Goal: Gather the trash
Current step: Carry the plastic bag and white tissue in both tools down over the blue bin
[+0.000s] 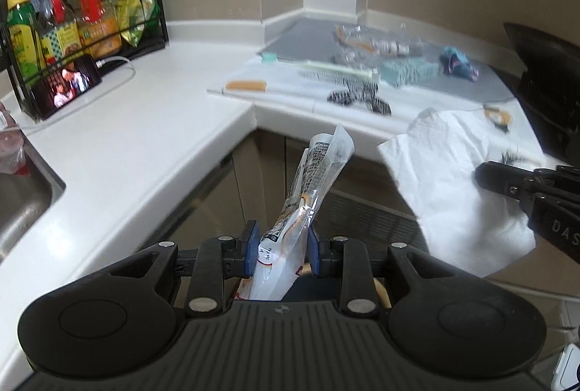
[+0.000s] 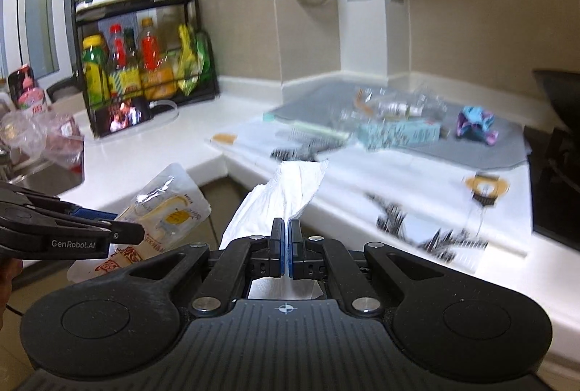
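Note:
My left gripper [image 1: 283, 246] is shut on a crumpled plastic food wrapper [image 1: 308, 195] with printed text, which sticks up between its blue pads, off the counter's edge. The wrapper [image 2: 163, 209] and the left gripper [image 2: 119, 227] also show at the left of the right wrist view. My right gripper [image 2: 286, 247] is shut on a white paper tissue [image 2: 286, 191] that stands up from its pads. In the left wrist view that tissue [image 1: 449, 188] hangs at the right from the right gripper [image 1: 485, 173]. More litter lies on the white counter [image 1: 145, 122]: clear wrappers [image 1: 377, 44], a teal box [image 1: 409, 71], a blue-purple crumpled wrapper [image 1: 458, 62].
A black rack [image 1: 72, 28] with sauce bottles and a phone [image 1: 69, 86] leaning on it stands at the back left. A sink [image 1: 21, 202] is at the far left. A grey mat [image 2: 417, 122] lies in the corner, a black stove [image 2: 554, 166] at the right. Long brushes [image 1: 326, 71] lie across the counter.

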`<state>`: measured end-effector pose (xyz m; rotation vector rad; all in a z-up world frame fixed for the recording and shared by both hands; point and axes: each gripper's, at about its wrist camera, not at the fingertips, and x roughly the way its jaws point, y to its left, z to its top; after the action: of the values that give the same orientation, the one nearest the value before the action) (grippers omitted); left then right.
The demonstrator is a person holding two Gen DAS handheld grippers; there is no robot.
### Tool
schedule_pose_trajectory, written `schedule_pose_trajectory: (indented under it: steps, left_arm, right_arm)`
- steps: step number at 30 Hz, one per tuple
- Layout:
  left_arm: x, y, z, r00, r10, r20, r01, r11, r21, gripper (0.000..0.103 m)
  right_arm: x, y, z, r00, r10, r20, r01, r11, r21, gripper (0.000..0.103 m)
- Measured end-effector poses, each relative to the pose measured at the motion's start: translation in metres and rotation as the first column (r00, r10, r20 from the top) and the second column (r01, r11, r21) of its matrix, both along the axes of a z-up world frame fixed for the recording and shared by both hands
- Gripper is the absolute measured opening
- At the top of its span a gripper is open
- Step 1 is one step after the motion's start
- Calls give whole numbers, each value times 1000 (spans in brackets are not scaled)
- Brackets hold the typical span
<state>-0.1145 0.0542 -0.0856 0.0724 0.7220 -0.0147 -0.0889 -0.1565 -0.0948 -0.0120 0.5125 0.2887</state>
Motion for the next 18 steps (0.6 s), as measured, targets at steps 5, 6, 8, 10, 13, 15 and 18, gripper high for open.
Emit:
schedule_pose_trajectory:
  steps: [5,6,8,10,13,15,18]
  left_arm:
    - [-4,0,-26,999,-5,-52,5,1000,5,30]
    - [-4,0,-31,998,-5,-62,5,1000,2,30]
    - [-4,2,-40,997,-5,-82,5,1000,-3,30]
    - [-4,2,-48,995,-9,-103,8,1000,-2,30]
    - [-4,2,-60,991,-17,-134,17,1000,-2,30]
    - [-3,2,-67,988,-21,-154,21,1000,-1,30]
    - [-3,1,-76,984,-23,-176,23,1000,-5,30]
  right_arm:
    - [4,3,-24,998,3,-62,-4,1000,-14,2]
    - [5,3,-28,997,2,-73,-3,1000,-15,2]
    - [6,3,-36,996,-2,-94,0,1000,-24,2]
    - [7,3,-43,993,1,-116,-5,999,-32,2]
    - [7,5,-53,990,4,-144,-11,999,-45,2]
    - [7,6,-60,987,3,-162,-12,999,-51,2]
    - [6,8,-70,982,3,-187,-14,998,-59,2]
